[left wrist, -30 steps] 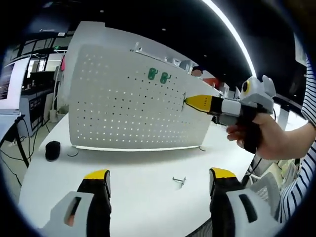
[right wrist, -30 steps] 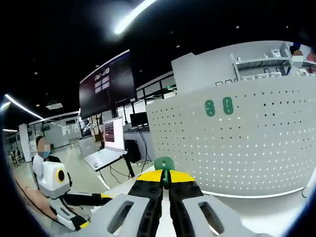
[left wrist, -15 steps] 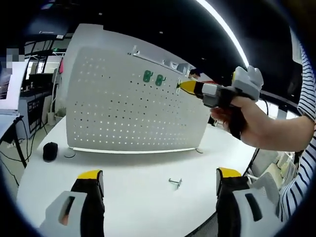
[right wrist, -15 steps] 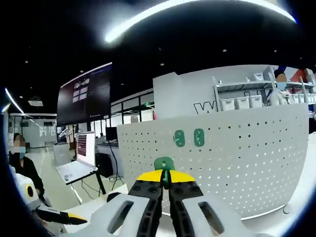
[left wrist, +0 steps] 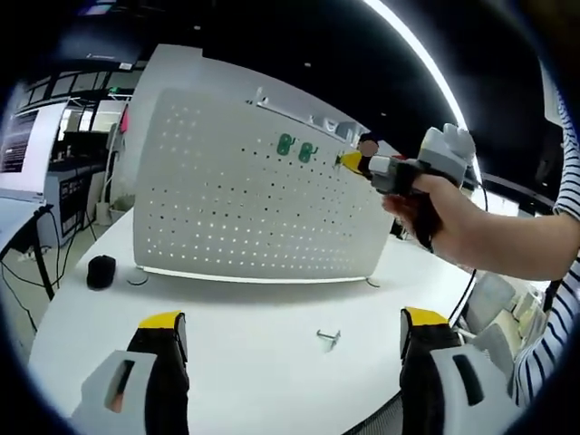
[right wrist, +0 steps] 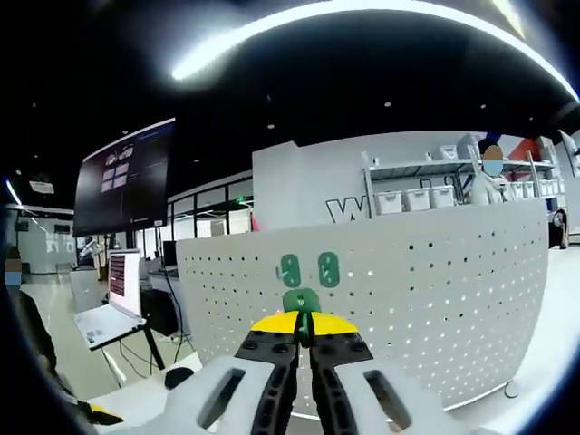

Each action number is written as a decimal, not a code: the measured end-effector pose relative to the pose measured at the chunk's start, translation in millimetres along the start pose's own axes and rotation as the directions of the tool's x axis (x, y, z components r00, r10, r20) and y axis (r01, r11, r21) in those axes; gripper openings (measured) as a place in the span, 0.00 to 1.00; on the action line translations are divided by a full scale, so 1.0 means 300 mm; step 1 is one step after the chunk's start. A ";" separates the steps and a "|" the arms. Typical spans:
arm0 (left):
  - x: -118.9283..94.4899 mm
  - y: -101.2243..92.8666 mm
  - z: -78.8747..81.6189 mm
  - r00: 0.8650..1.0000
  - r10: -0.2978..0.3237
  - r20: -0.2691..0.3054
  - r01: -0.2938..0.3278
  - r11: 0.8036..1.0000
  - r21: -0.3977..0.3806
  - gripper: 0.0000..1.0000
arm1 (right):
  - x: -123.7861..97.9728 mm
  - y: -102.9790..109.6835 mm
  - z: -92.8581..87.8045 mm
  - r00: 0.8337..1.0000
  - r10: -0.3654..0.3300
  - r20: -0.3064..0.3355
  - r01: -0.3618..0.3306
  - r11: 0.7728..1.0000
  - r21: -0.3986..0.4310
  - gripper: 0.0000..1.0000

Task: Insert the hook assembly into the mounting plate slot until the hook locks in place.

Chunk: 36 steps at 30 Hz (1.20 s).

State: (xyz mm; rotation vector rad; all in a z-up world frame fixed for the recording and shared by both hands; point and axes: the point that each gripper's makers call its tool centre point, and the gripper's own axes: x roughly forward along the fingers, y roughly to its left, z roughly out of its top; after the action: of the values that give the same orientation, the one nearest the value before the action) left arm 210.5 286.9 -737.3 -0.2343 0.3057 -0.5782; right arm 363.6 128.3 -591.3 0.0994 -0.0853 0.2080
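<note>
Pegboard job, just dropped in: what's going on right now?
A person is working with two handheld tools at a white pegboard standing upright on a white table. The right tool is shut on a green hook and holds it up near the board's top row, close to two green hooks already mounted there. It is not seated yet, as far as these views show. The left tool is open and low over the table, where a small metal hook lies loose.

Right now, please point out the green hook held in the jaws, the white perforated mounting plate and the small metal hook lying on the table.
green hook [right wrist: 301, 301], right gripper view, its rounded top.
white perforated mounting plate [left wrist: 227, 213], left gripper view, its face.
small metal hook [left wrist: 328, 338], left gripper view, its middle.
</note>
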 end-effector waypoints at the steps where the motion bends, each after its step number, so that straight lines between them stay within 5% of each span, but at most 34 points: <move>1: 0.000 0.003 -0.001 1.000 0.002 -0.001 -0.002 1.000 -0.001 1.00 | 0.009 -0.009 0.007 1.000 -0.008 0.007 0.008 1.000 0.004 0.00; 36: 0.003 -0.001 -0.036 0.998 -0.024 -0.052 0.021 0.999 -0.047 0.97 | 0.217 -0.194 0.064 0.990 -0.137 0.044 0.137 0.991 0.012 0.00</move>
State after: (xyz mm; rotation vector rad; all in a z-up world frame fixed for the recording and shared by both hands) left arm 207.4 284.7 -747.4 -0.2681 0.3680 -0.6004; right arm 437.9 82.7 -571.3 0.1185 -0.1219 0.0687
